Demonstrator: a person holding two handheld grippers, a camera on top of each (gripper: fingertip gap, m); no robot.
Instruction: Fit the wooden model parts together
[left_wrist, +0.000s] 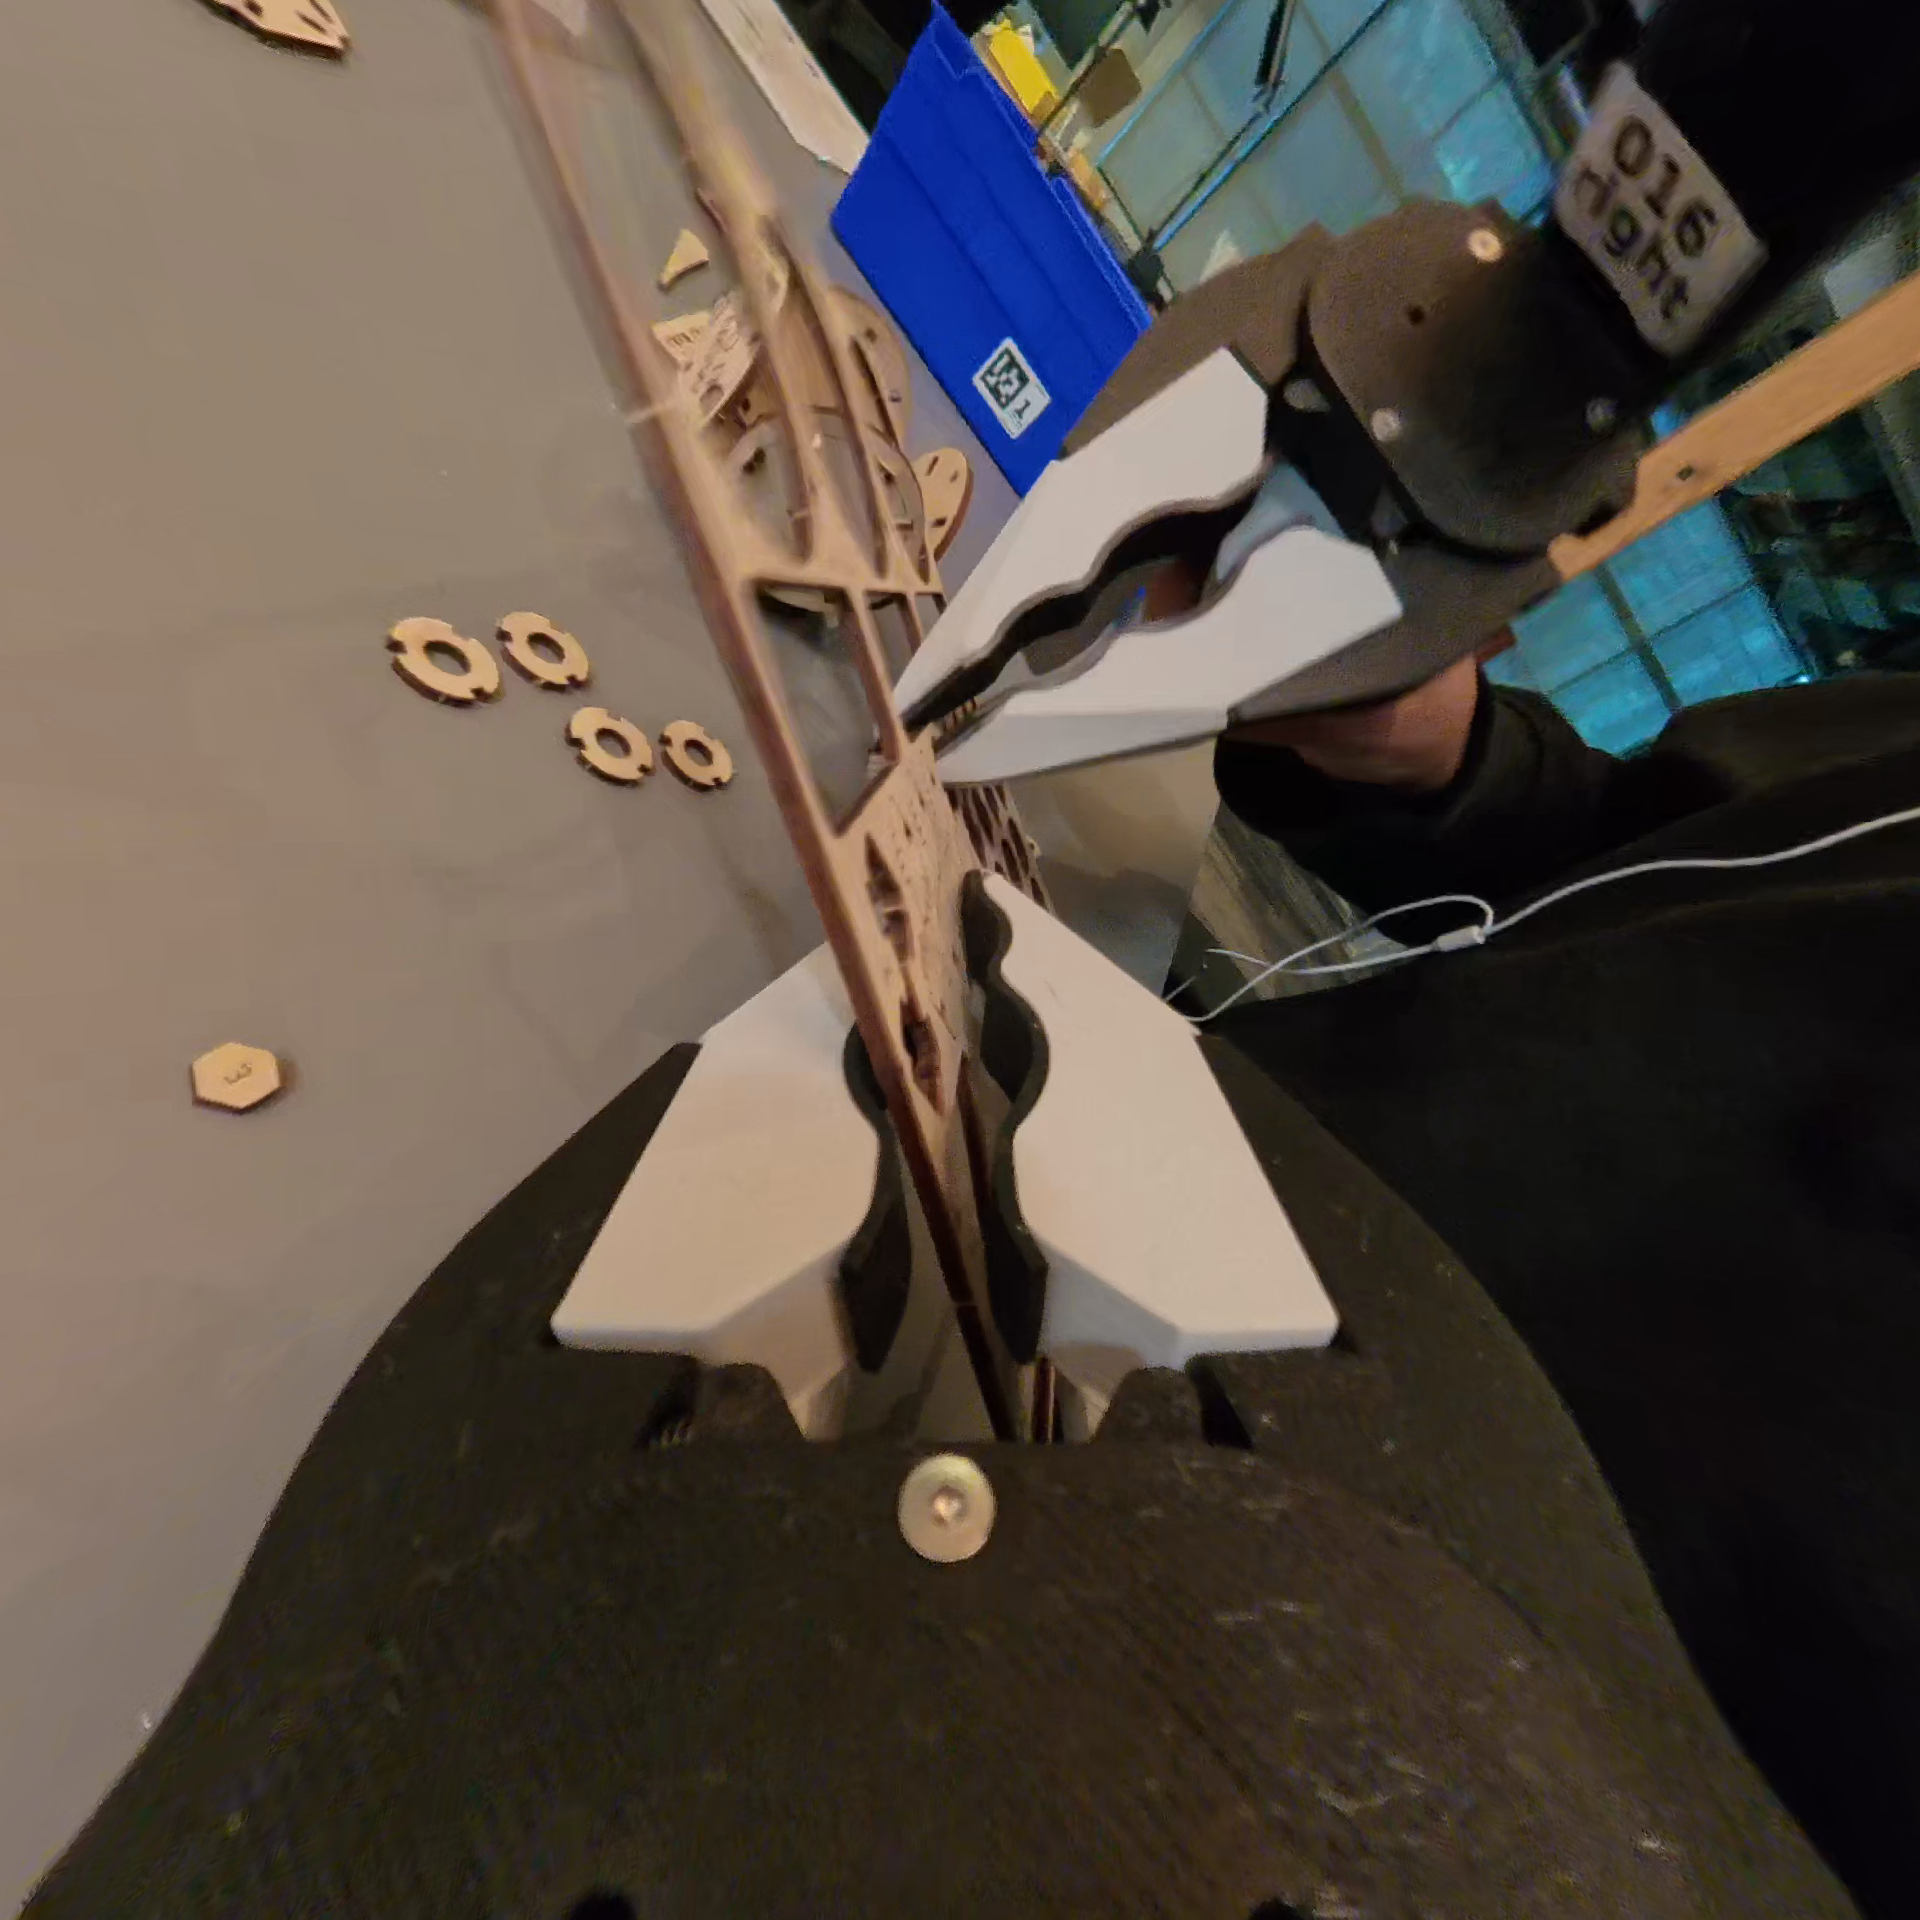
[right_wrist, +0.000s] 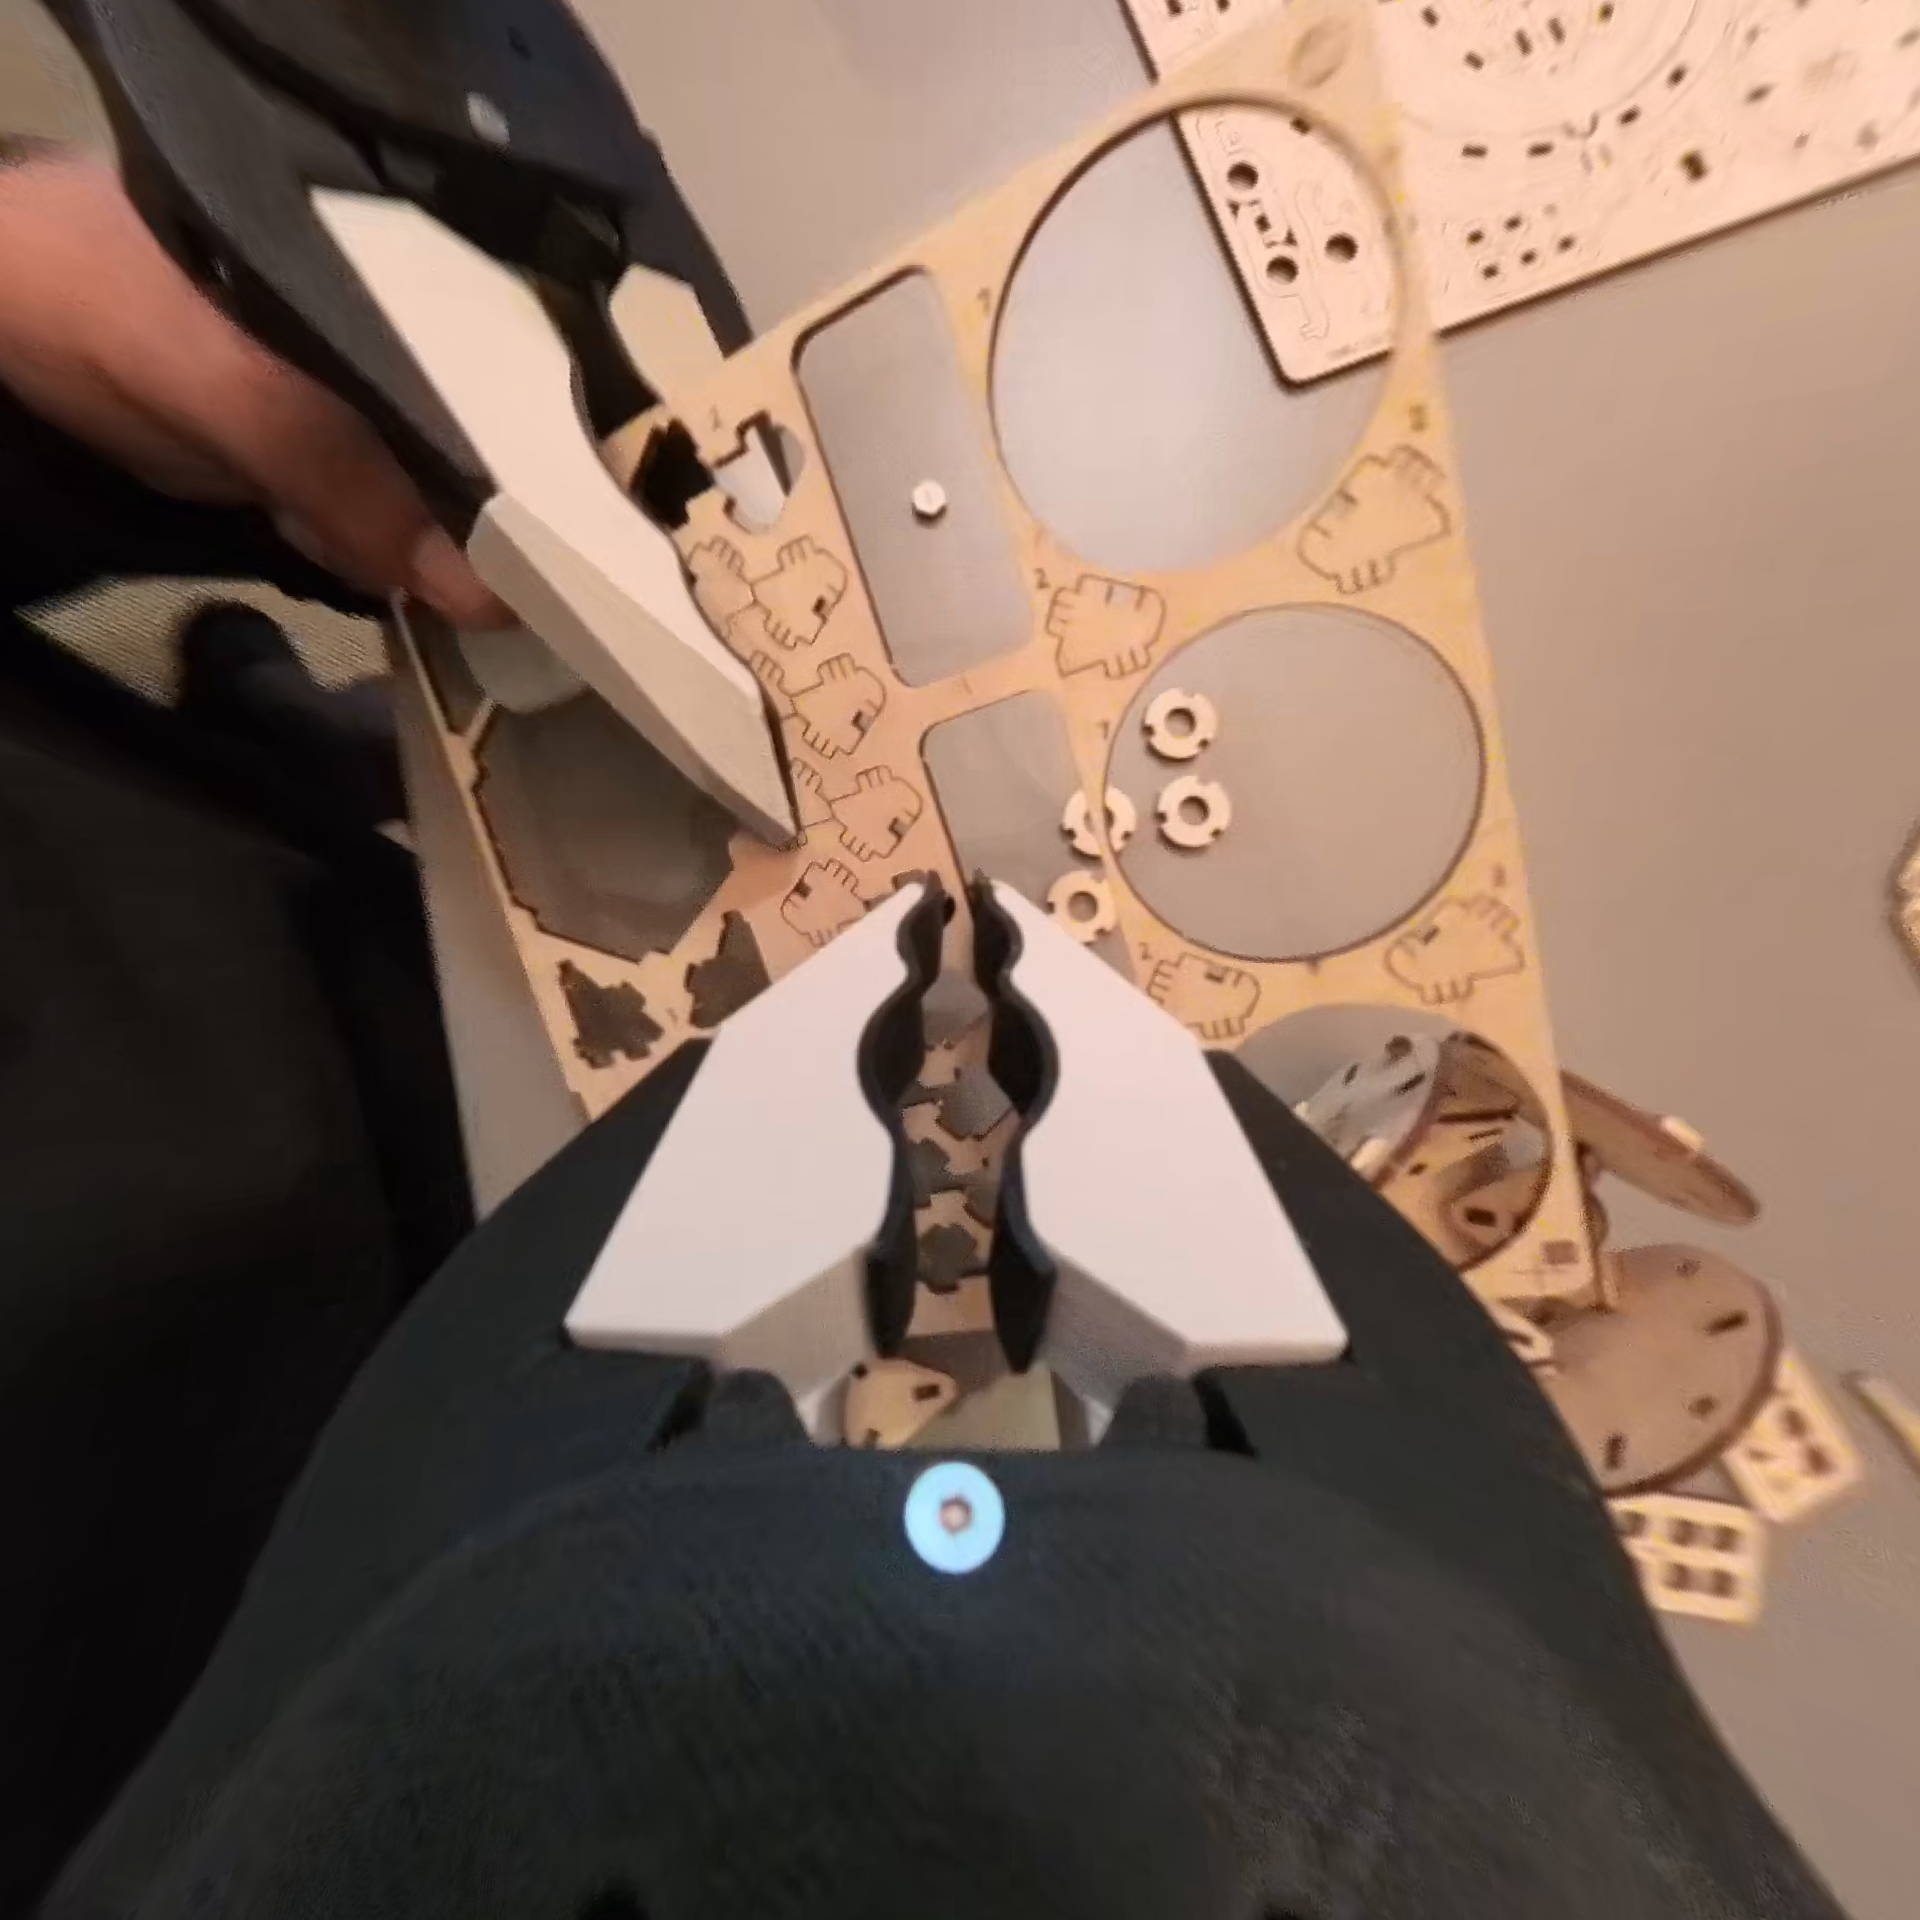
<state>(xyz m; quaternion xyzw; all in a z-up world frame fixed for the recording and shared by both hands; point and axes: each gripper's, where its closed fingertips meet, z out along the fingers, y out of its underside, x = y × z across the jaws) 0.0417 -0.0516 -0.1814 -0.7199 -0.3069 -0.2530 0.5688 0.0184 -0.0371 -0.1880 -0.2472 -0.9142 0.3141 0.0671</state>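
Left wrist view: your left gripper (left_wrist: 940, 977) is clamped on the near edge of the laser-cut plywood sheet (left_wrist: 831, 665), both pads pressed on it, holding it edge-up over the grey bench (left_wrist: 260, 416). Four notched wooden rings (left_wrist: 561, 696) and a wooden hexagon (left_wrist: 236, 1075) lie on the bench to the sheet's left. Your right gripper (left_wrist: 920, 732) has its tips at the sheet's face.

Right wrist view: your right gripper (right_wrist: 961, 894), jaws narrow with a slit between them, sits against the sheet (right_wrist: 1299, 582); whether anything is pinched, I cannot tell. Your left gripper (right_wrist: 774, 826) grips the sheet's left part. Wooden discs (right_wrist: 1662, 1351) lie at the bench's right.
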